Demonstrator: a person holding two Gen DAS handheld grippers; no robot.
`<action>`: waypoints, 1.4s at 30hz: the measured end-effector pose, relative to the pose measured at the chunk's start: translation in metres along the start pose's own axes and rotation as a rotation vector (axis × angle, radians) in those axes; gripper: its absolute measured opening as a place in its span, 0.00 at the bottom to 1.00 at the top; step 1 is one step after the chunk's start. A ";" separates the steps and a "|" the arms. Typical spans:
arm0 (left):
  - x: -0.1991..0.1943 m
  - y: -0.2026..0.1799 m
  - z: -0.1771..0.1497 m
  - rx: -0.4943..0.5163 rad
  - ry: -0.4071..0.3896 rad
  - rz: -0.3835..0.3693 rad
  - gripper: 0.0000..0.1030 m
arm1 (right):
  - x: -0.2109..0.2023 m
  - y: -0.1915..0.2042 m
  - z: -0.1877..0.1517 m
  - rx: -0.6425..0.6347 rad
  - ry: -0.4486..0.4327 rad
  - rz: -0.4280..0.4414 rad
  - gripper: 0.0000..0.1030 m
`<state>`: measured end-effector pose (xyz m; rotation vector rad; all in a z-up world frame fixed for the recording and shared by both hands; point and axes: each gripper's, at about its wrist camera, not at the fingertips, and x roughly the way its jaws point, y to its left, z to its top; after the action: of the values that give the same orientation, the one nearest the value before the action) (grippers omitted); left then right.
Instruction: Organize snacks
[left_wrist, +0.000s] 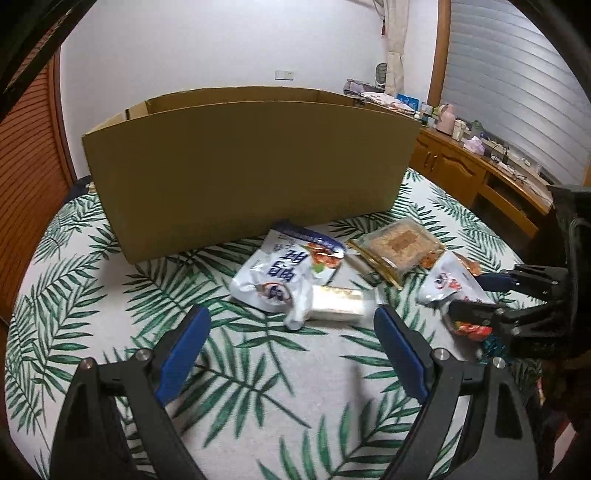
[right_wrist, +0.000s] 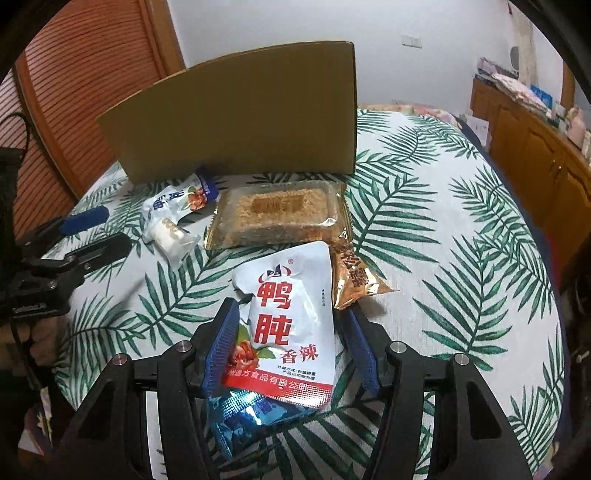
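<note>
An open cardboard box (left_wrist: 240, 166) (right_wrist: 240, 122) stands at the back of the leaf-print table (left_wrist: 258, 387). In front of it lie a white duck-gizzard pouch (left_wrist: 280, 269) (right_wrist: 173, 199), a small white wrapped cake (left_wrist: 336, 302) (right_wrist: 171, 232) and a clear pack of floss cake (left_wrist: 399, 247) (right_wrist: 277, 214). My left gripper (left_wrist: 291, 314) (right_wrist: 99, 230) hangs wide open just short of the pouch and cake. A second white pouch (right_wrist: 288, 314) (left_wrist: 447, 282) lies between the jaws of my right gripper (right_wrist: 290, 310) (left_wrist: 480, 295), which do not press on it. Under it lies a blue packet (right_wrist: 240, 413); beside it lies a gold packet (right_wrist: 351, 277).
Wooden cabinets (left_wrist: 461, 170) (right_wrist: 535, 155) with clutter on top run along the right wall. An orange slatted door (left_wrist: 26, 184) (right_wrist: 74, 74) stands behind the table on the left. Bare cloth (right_wrist: 461, 277) spreads to the right of the snacks.
</note>
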<state>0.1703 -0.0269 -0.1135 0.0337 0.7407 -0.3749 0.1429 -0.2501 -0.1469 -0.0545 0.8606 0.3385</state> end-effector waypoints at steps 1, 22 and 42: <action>0.001 -0.003 0.001 0.004 0.001 -0.001 0.88 | 0.001 0.002 -0.001 -0.016 0.000 -0.010 0.56; 0.031 -0.037 0.009 0.056 0.089 0.022 0.63 | -0.001 0.007 -0.018 -0.096 -0.104 -0.038 0.56; 0.031 -0.050 0.003 0.123 0.093 0.103 0.44 | -0.002 0.006 -0.022 -0.105 -0.131 -0.028 0.56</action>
<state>0.1757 -0.0841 -0.1269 0.2059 0.8035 -0.3221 0.1236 -0.2487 -0.1594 -0.1404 0.7116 0.3574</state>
